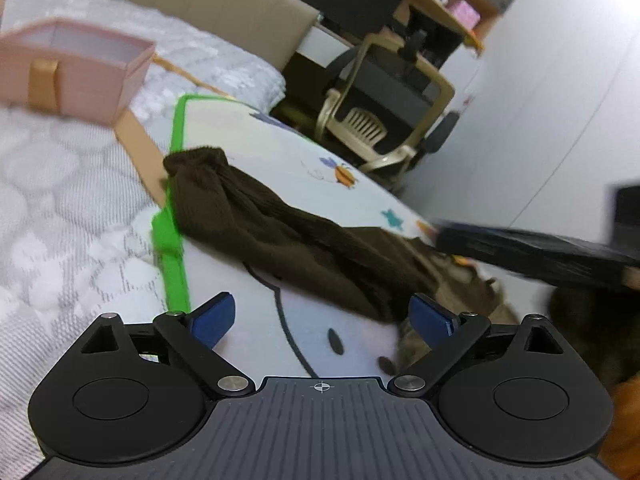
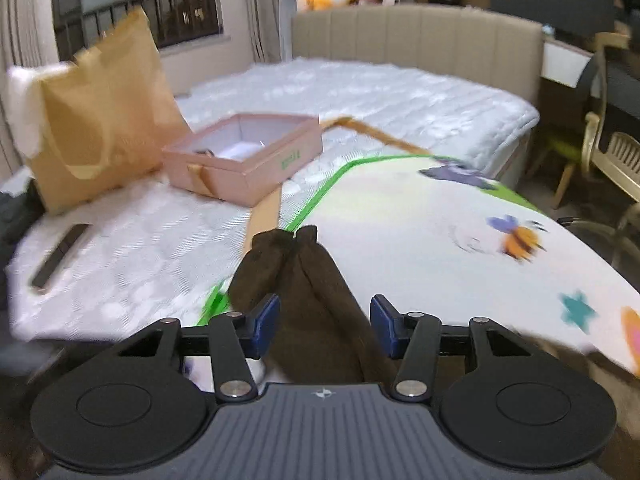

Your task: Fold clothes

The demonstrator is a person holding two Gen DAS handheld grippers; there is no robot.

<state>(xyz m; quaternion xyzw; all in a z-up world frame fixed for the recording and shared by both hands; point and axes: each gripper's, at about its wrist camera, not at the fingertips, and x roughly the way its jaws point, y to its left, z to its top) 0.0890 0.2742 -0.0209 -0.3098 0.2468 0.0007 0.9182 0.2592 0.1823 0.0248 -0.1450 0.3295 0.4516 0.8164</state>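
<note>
Evidently bunched rather than folded, the brown garment (image 1: 280,232) lies on the cartoon mat (image 1: 256,148), running toward twelve o'clock between the right gripper (image 2: 324,324)'s parted jaws, while the left gripper (image 1: 320,316), also apart, hovers empty alongside.

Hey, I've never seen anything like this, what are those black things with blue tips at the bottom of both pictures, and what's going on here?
Those are hand-held grippers: a person carries one in each hand, and each has a fisheye camera looking forward along its two blue-padded fingers. One picture is from the left gripper, the other from the right gripper.

Both look over a bed with a white quilted cover. On it lies a cartoon-printed mat with a green border, and on the mat a crumpled brown knitted garment, the clothing to be folded. Beside the mat sit an open pink gift box and a tan tote bag.

Both grippers are open. The garment passes between the right one's fingers, but they are not closed on it.
</note>
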